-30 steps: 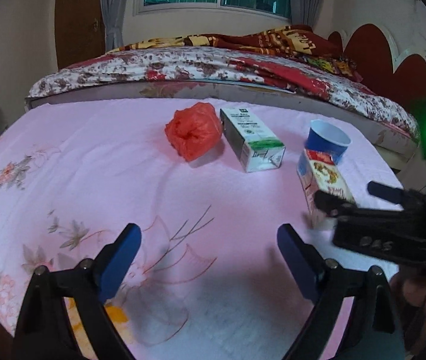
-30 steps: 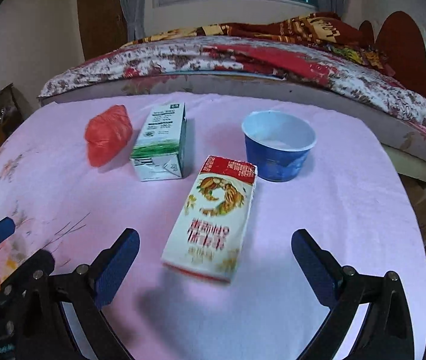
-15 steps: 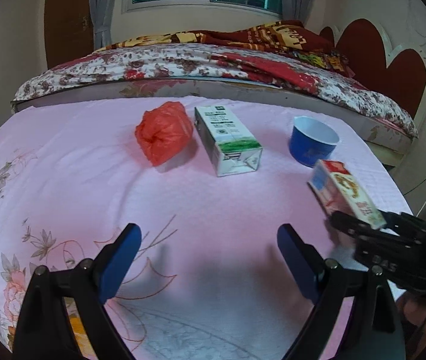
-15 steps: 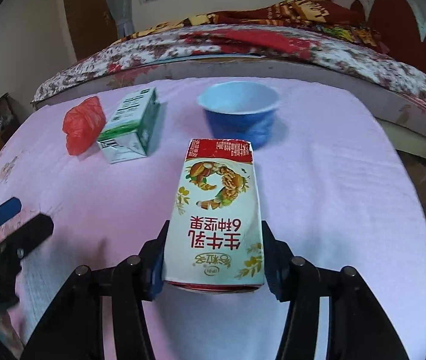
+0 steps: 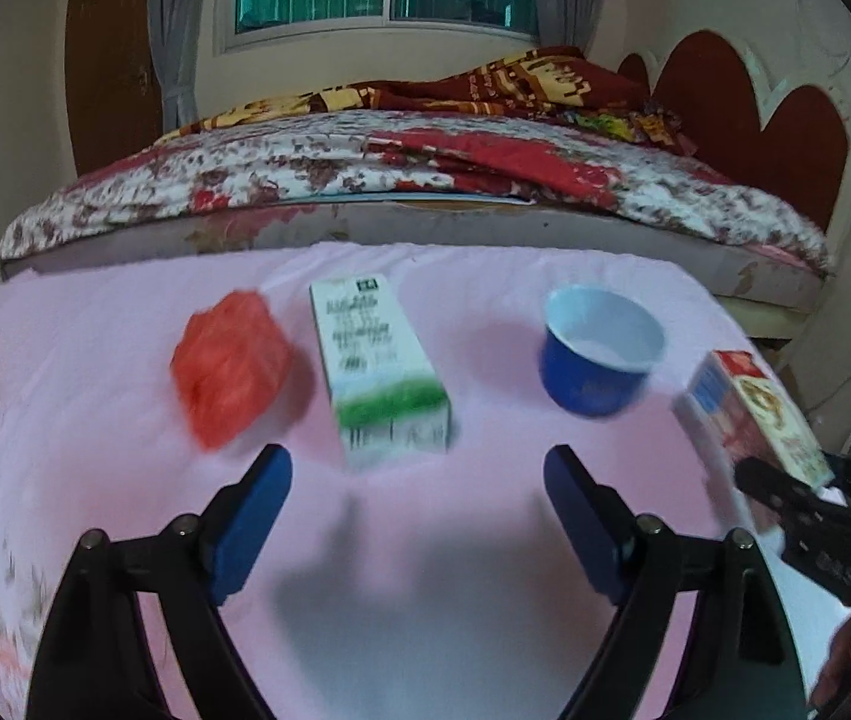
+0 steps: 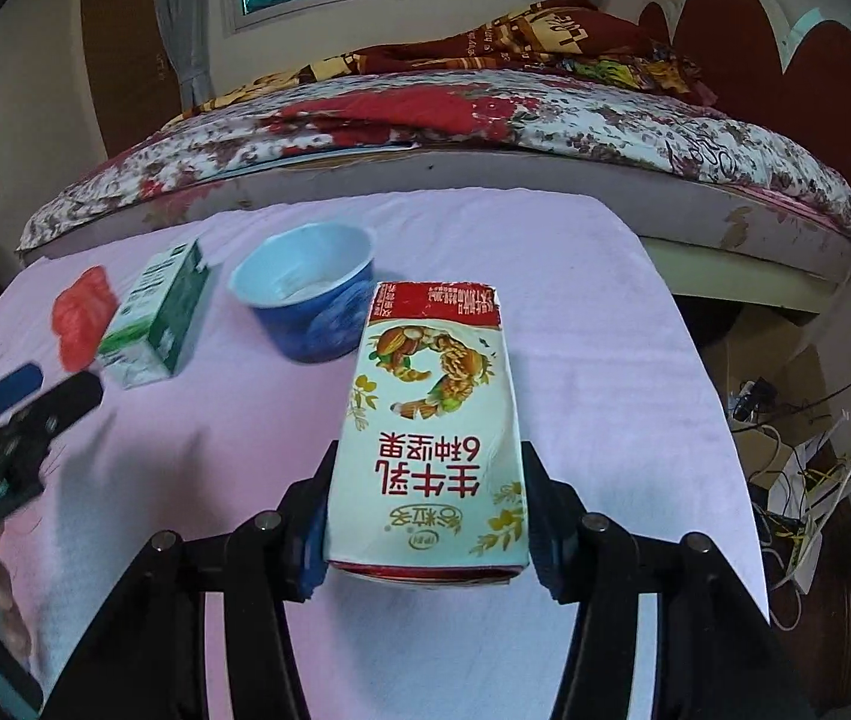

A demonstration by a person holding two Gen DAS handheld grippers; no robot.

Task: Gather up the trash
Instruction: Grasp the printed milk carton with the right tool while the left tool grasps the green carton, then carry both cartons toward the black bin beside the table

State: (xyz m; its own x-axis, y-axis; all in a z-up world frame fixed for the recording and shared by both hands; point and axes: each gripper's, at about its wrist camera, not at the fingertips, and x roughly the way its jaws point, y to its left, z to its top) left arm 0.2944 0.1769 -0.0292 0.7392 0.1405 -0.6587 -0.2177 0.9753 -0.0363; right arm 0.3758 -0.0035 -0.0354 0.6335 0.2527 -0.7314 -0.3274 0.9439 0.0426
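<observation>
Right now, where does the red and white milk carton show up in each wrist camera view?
Left wrist view: the red and white milk carton sits at the far right edge, held up in the right tongs.
Right wrist view: the carton fills the centre foreground, clamped between the tongs.
Shared landmark: the blue cup stands just left of the carton.

I see four pieces of trash. A white milk carton with a red top band and a grain picture (image 6: 434,420) sits lifted off the pink cloth, clamped at its lower sides, its printing upside down to me. Behind it stands a blue paper cup (image 6: 311,300), upright, white inside. Left of the cup a white-and-green carton (image 5: 374,360) lies on its side, and just beside that rests a crumpled red plastic bag (image 5: 227,363).
</observation>
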